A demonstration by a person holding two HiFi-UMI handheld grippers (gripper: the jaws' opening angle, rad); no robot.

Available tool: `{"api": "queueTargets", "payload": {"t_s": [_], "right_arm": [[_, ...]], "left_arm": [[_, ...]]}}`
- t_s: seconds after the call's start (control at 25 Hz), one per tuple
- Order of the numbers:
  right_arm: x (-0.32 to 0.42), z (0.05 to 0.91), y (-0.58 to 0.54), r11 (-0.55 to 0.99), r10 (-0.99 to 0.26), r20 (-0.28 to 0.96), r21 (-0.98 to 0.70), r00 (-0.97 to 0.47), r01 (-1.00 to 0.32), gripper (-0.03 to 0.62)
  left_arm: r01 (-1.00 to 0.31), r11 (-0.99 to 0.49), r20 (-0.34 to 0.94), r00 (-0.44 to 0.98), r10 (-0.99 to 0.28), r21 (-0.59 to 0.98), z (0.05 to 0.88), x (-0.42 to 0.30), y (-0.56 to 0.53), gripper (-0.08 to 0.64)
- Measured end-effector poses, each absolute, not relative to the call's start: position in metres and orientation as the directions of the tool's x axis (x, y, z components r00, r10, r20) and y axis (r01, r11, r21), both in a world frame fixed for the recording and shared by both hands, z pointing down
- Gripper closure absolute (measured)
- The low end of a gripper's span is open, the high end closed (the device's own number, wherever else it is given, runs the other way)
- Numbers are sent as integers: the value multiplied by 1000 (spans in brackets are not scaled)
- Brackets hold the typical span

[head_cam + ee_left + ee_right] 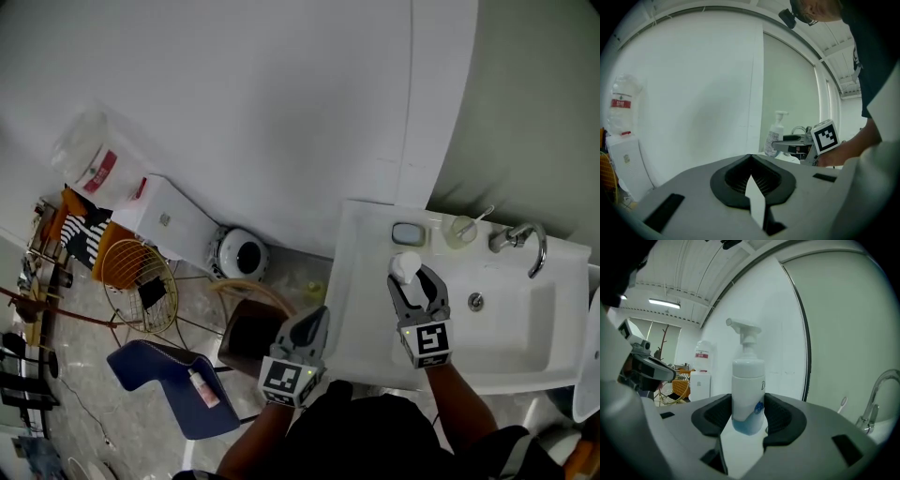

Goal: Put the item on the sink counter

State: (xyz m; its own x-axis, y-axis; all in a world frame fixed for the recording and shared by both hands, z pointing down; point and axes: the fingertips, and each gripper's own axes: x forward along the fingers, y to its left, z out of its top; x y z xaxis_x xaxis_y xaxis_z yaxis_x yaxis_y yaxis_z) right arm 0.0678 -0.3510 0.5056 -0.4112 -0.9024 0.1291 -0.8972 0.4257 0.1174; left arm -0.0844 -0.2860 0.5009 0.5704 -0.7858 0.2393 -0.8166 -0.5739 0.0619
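Note:
A white pump bottle [406, 267] with a blue base stands upright between the jaws of my right gripper [413, 279], which is shut on it, over the white sink counter [366, 314] just left of the basin. In the right gripper view both pads press the bottle [748, 394] at its lower body. The left gripper view shows the same bottle [776, 136] from the side. My left gripper [317, 317] hangs at the counter's front left corner, its jaws shut and nothing in them.
A faucet [520, 239], a soap dish [409, 233] and a cup with a toothbrush [461, 230] line the back of the sink. On the floor to the left are a brown bin [248, 337], a wire basket [141, 281] and a blue chair [173, 384].

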Motion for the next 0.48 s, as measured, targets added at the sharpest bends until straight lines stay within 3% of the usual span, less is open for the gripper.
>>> {"api": "queueTargets", "payload": {"t_s": [0.48], "right_arm": [[45,573,-371,433,-878,244,37,-412,-901,362]], "left_arm": [[-847,-527,242,525,-816,63,505,-109,-295,546]]}}
